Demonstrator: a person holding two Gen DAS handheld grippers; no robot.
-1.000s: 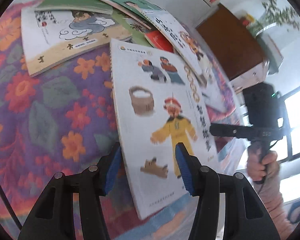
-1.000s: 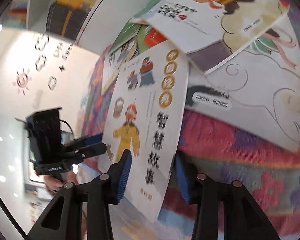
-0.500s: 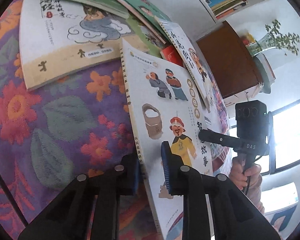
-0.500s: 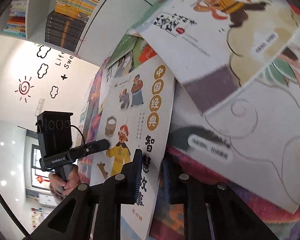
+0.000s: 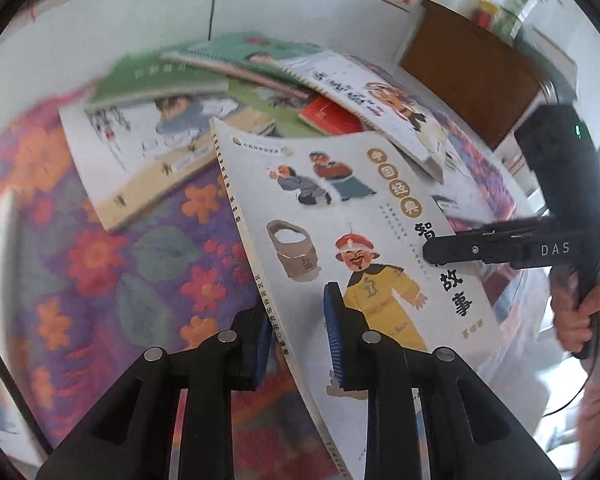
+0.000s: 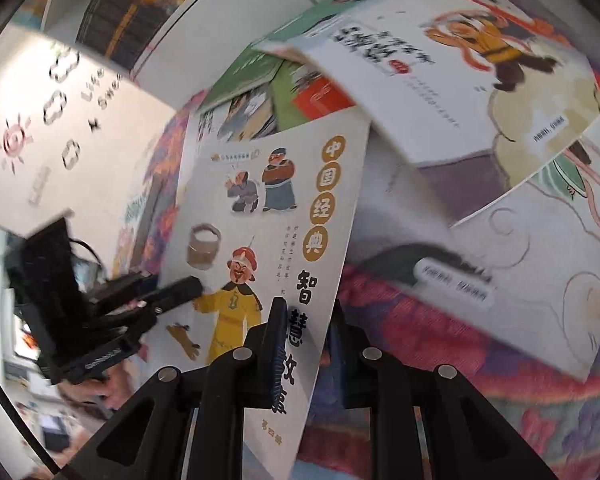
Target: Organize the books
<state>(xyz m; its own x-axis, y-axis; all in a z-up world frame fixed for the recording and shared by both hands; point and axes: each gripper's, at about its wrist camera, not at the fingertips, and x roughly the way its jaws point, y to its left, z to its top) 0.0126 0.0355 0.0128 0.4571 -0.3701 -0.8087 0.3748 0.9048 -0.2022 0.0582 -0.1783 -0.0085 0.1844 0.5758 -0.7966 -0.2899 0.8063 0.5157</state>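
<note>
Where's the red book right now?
The red book sits in the pile at the back of the floral cloth, mostly buried: green books behind it, the white monkey-cover book overlapping its right side, just beyond the lifted storybook.

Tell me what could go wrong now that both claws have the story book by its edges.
1. The story book is thin and held only at its spine edge by the left claw and its open edge by the right claw; pulling apart could bend or tear the cover.
2. Its far corner lies close to, perhaps under, the monkey book; lifting may drag that pile across the floral cloth.
</note>
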